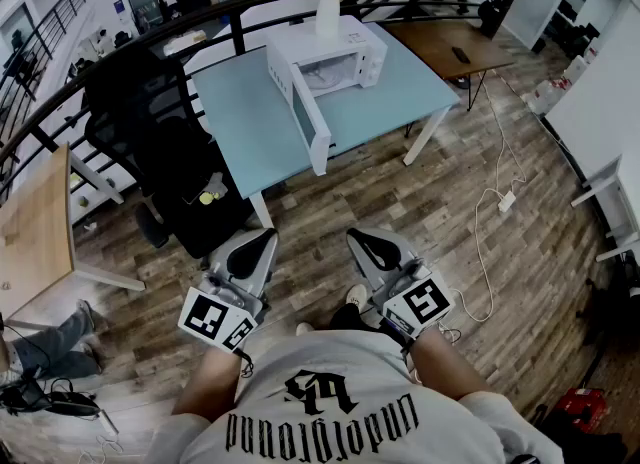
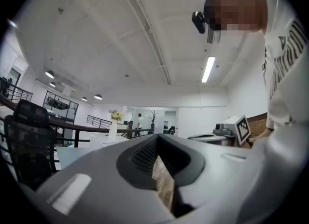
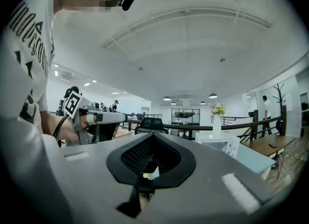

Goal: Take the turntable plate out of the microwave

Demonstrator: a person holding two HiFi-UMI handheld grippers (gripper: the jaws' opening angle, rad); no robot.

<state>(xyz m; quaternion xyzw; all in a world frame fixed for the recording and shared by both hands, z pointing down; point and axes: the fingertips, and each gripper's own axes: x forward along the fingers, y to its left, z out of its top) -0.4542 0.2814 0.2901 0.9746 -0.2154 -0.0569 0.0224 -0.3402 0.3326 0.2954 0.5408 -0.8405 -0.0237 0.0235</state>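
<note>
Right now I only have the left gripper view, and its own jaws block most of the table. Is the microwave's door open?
Observer: Yes. In the head view the microwave stands on the light blue table with its door swung open toward the person.
Operator: Is either gripper at it yet?
Observer: No. The left gripper and the right gripper are both short of the table, over the wood floor.
Operator: Is the right one carrying anything?
Observer: No. The right gripper view shows its jaws together with nothing between them.
</note>
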